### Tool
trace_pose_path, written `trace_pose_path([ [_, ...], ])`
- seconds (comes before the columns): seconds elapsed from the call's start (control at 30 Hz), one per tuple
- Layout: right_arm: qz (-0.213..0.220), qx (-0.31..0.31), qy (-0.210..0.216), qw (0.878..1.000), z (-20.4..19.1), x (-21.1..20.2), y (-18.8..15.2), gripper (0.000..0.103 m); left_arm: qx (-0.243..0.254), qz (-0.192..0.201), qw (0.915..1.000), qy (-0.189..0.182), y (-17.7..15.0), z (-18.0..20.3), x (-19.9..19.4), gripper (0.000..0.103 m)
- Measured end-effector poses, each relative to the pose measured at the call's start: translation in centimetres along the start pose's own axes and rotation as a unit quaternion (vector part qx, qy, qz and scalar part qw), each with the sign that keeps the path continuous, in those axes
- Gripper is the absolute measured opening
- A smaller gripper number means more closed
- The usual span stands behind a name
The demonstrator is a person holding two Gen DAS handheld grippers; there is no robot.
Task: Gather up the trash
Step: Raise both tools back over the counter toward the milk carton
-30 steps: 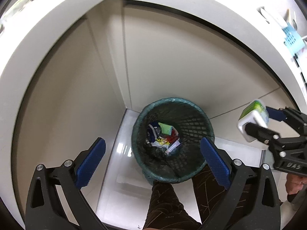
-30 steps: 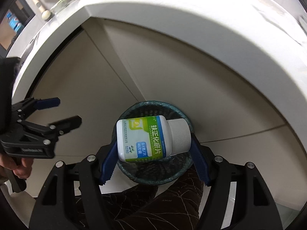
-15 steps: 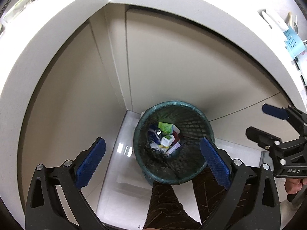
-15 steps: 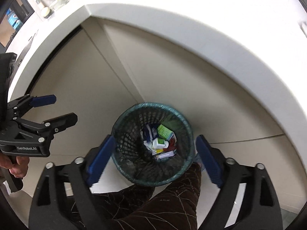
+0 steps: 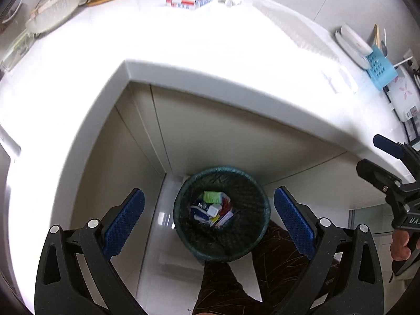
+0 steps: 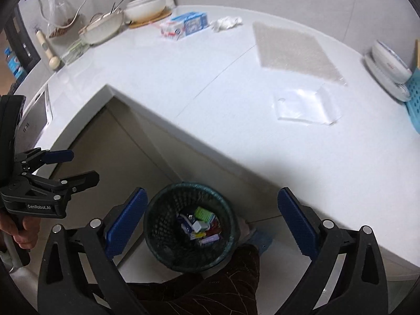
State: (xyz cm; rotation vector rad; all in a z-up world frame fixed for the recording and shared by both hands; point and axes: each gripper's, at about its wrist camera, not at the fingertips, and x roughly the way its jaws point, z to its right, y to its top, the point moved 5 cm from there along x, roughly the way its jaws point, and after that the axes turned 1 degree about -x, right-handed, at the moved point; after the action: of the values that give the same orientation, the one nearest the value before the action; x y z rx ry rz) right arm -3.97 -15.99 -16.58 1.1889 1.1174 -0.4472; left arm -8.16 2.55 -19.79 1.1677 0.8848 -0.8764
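Observation:
A dark green mesh bin (image 5: 183,225) (image 6: 157,225) stands on the floor in the corner under the white counter (image 6: 183,84). Several bits of trash lie in it, among them a white-capped bottle (image 5: 213,210) (image 6: 197,226). My left gripper (image 5: 208,197) hangs open high above the bin, holding nothing. My right gripper (image 6: 212,194) is also above the bin; its jaws are opening wide with nothing between them. On the counter lie a blue-and-white carton (image 6: 187,25), a crumpled tissue (image 6: 225,23) and a clear plastic bag (image 6: 304,105).
Bowls (image 6: 144,5) and plates (image 6: 388,60) stand at the counter's back and right edges, beside a blue rack (image 5: 380,71). A beige mat (image 6: 291,50) lies on the counter. A person's leg in dark patterned trousers (image 5: 223,283) stands next to the bin.
The right gripper opened and the bottle dropped into the bin. Both grippers then rose, so the bin looks smaller and the counter top has come into view.

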Motion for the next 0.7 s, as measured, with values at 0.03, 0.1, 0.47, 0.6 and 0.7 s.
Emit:
trace_pose_path([
  [0.03, 0.005, 0.002, -0.003, 1.0, 0.4, -0.4, 0.4, 0.095, 0.001, 0.003, 1.0, -0.002, 0.5, 0.1, -0.4, 0.097],
  [0.1, 0.011, 0.004, -0.015, 1.0, 1.1, -1.3, 1.4, 0.095, 0.003, 0.007, 1.0, -0.002, 1.6, 0.4, -1.2, 0.097],
  [0.47, 0.03, 0.033, -0.041, 0.998, 5.1, -2.8, 5.0, 0.095, 0.007, 0.037, 0.9991, -0.021, 7.1, 1.8, -2.5, 0.097],
  [0.6, 0.033, 0.04, -0.046, 0.998, 6.1, -2.8, 6.2, 0.095, 0.017, 0.043, 0.9987, -0.02, 9.2, 2.5, -2.4, 0.097],
  [0.7, 0.034, 0.045, -0.05, 0.997, 7.0, -2.8, 7.1, 0.095, 0.027, 0.045, 0.9985, -0.017, 10.8, 2.9, -2.2, 0.097],
])
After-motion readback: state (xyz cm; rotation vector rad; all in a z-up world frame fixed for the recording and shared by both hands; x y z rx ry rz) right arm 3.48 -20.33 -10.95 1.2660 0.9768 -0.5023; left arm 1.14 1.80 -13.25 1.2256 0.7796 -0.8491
